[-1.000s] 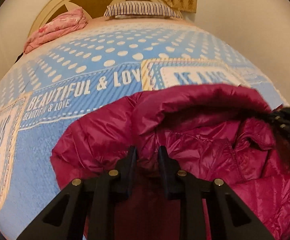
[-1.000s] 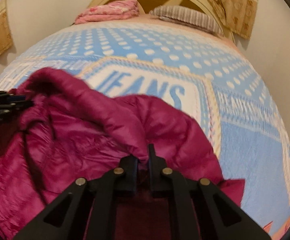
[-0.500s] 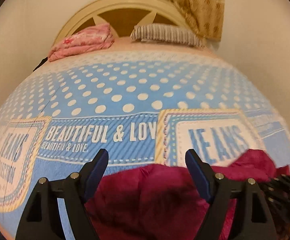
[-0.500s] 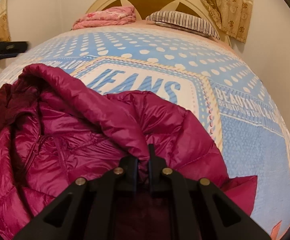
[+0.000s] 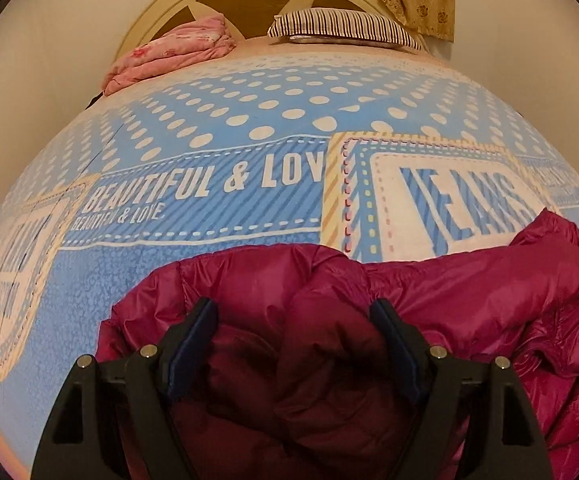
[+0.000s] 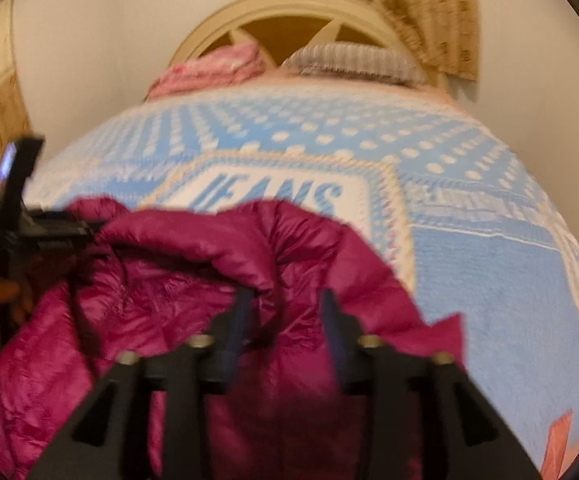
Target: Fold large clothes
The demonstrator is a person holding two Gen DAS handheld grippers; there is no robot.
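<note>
Only right view shows left gripper [image 6: 89, 226].

Right wrist view smeared throughout by motion blur: bedspread [image 6: 469, 264] dots streaked, striped pillow [image 6: 353, 60] reduced to a grey smudge. Lower part of magenta puffer jacket [image 5: 469, 280] cut off by the bottom edge behind the left gripper [image 5: 293, 320], its right side lost at the frame's rim. Left of the right gripper [image 6: 283, 304], other gripper [image 6: 29, 216] blurred and partly cropped. Jacket's overall shape impossible to make out.
</note>
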